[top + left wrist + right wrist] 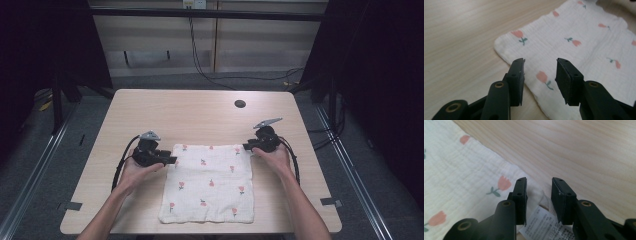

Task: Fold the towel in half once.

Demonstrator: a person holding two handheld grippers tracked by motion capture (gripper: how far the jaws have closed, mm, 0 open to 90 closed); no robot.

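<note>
Forearms come in from six o'clock, and the white tulip-print cloth (210, 182) lies flat on the near half of the table (200, 110). Left gripper (172, 160) sits at the cloth's ten o'clock corner, jaws half open with the edge between them, pads not pressing. Right gripper (246, 146) is at the two o'clock corner, also half open and empty, straddling a care label (541, 223) whose print is unreadable. Each hand is nearest its own far corner.
</note>
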